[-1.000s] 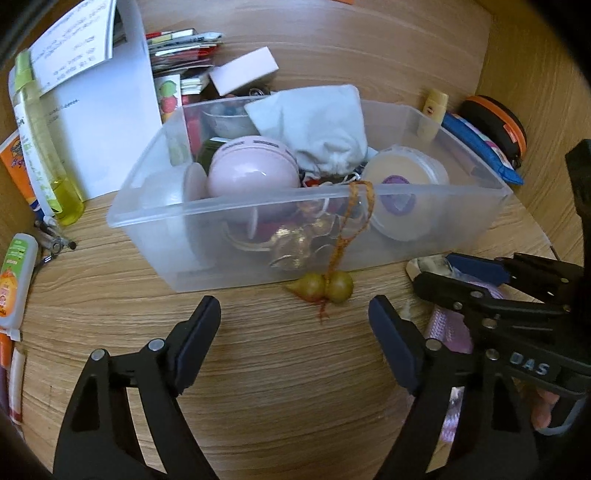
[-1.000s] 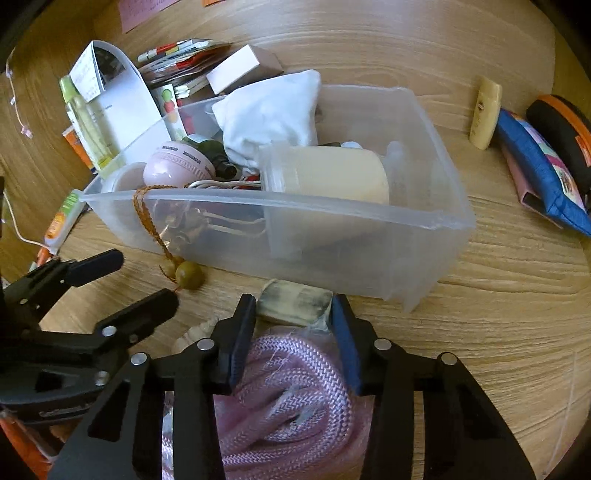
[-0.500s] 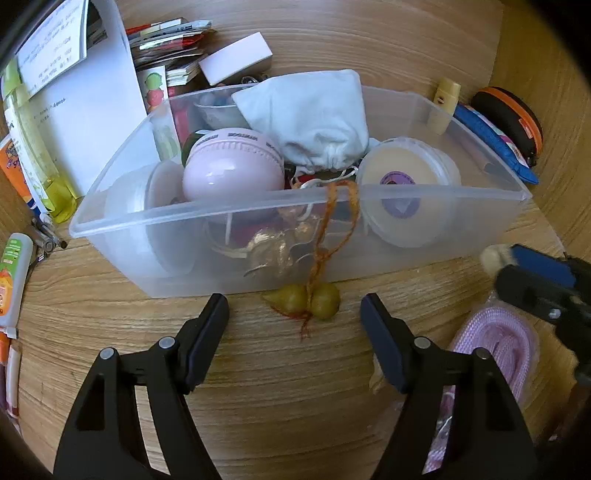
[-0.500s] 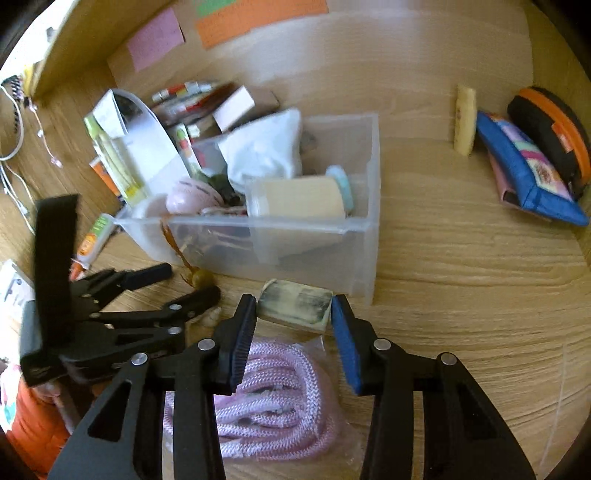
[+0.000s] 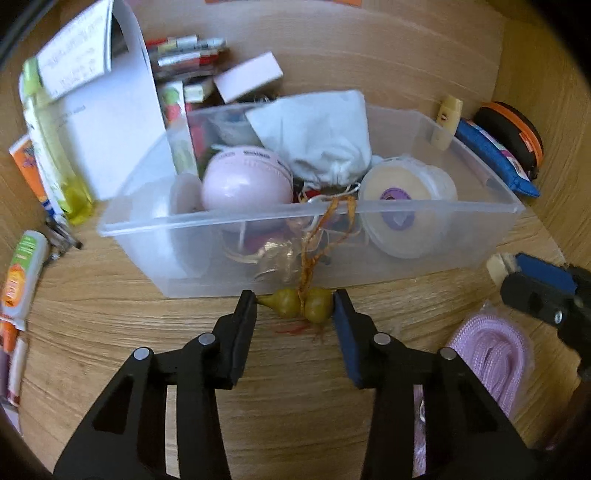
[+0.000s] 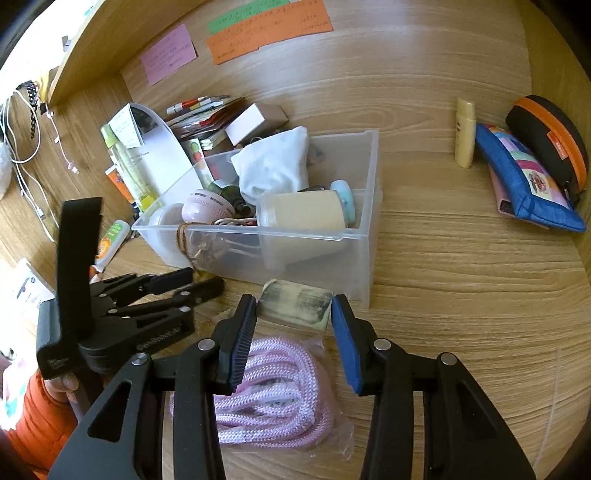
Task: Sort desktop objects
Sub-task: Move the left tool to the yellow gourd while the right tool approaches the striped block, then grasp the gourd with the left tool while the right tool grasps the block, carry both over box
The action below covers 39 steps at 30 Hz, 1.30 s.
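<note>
My left claw [image 5: 295,303] has just been closing and is now pinching two small yellow-green gourds [image 5: 301,304] at frame centre, their orange cord [image 5: 314,240] draping over the clear bin's [image 5: 480,236] rim. My right claw [image 6: 293,310] is gripping a worn block [image 6: 295,302] above the bagged pink rope [image 6: 273,391].

You have one clear plastic bin [image 6: 354,236], two small yellow-green gourds [image 5: 301,304], one bagged pink rope coil [image 6: 273,391], and three coloured paper notes [image 6: 266,33] far off.
</note>
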Each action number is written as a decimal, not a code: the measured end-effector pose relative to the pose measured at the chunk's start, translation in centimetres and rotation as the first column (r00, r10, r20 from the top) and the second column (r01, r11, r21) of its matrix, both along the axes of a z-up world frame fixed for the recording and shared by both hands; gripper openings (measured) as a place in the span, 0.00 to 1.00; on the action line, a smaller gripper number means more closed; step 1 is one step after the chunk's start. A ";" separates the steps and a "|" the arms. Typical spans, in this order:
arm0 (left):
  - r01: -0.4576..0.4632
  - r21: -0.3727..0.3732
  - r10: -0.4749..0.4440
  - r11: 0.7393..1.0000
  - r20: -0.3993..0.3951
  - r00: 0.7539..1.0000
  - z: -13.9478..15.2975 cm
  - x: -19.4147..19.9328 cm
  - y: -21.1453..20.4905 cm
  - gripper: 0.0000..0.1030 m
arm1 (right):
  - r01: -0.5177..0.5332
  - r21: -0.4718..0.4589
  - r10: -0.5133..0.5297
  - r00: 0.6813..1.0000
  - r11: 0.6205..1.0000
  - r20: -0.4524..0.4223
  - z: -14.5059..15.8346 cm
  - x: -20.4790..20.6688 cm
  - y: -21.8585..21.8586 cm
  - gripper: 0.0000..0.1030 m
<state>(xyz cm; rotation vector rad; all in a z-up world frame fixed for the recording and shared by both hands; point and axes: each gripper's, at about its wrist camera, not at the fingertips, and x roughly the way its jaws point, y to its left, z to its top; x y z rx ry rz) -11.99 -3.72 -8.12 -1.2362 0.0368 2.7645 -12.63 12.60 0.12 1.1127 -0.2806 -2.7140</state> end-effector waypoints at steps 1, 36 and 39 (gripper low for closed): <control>0.005 0.012 -0.005 1.000 -0.001 1.000 0.2 0.2 -0.1 0.41 | -0.001 -0.004 0.001 1.000 1.000 -0.003 0.1 0.0 0.1 0.37; -0.031 0.086 0.043 0.996 -0.139 0.989 5.8 -1.5 -4.5 0.41 | 0.031 0.032 -0.028 0.995 0.999 -0.092 4.1 -4.4 0.8 0.37; -0.029 0.081 0.039 0.996 -0.125 0.991 5.3 -1.8 -4.5 0.41 | 0.033 0.043 -0.029 0.997 0.999 -0.078 3.7 -5.2 0.7 0.37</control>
